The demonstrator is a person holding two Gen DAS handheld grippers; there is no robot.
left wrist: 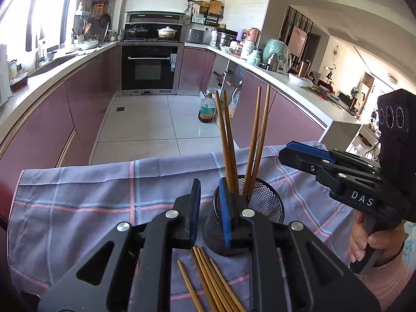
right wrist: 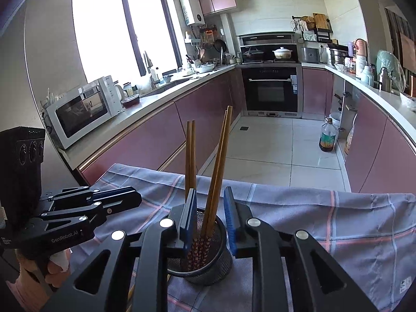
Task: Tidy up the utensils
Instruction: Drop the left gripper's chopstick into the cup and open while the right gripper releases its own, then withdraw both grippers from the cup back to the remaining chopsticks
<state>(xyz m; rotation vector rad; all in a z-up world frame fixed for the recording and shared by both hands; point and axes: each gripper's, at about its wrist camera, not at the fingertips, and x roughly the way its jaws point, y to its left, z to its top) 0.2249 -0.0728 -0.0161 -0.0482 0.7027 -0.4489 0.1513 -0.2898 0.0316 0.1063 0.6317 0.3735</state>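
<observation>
Chopsticks [left wrist: 208, 283] lie loose on the checked cloth [left wrist: 78, 195] just in front of the mesh cup [left wrist: 262, 202], where four more [right wrist: 208, 171] stand. The left gripper [left wrist: 209, 213] hangs above the loose ones, slightly parted and empty; the right gripper [right wrist: 209, 221], also parted, grips nothing. Best pinch one pair mid-length, level.

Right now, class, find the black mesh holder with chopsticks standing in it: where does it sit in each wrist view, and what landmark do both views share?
Left wrist view: the mesh holder sits low, right of centre, behind the left gripper, partly hidden by its right finger.
Right wrist view: the mesh holder sits bottom centre, below the right gripper.
Shared landmark: the black oven across the floor.
</observation>
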